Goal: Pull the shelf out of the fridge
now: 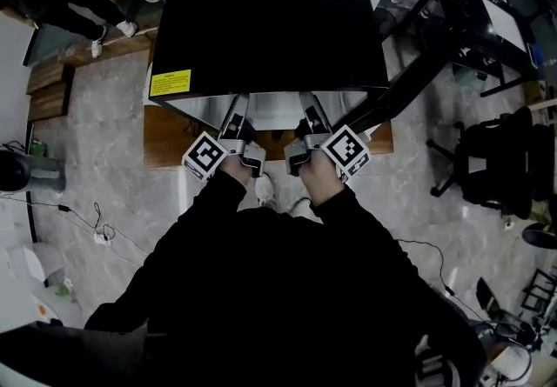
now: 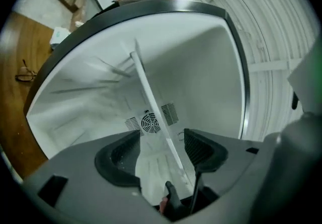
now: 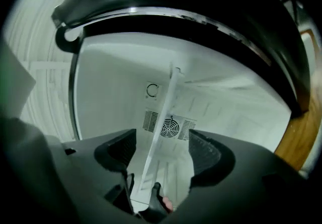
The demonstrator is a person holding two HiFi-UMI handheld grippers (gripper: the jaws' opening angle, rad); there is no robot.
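Shelf (image 2: 151,107) sits inside the fridge (image 1: 270,20), seen edge-on as a thin white strip running away between both sets of jaws. Left gripper (image 2: 161,147) is released, its pads standing clear of the strip on either side. Right gripper (image 3: 161,150) is equally loose, touching nothing. Both are held level, side by side at the fridge mouth. Straight beyond the jaws, a round fan vent (image 3: 170,127) sits on the white back wall.

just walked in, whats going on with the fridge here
A person stands at a small black fridge that is open, holding a gripper in each hand and reaching level into it. The left gripper and the right gripper each have the thin white shelf running between open jaws, with the pads not closed on it. The shelf sits inside the fridge, not yet gripped.
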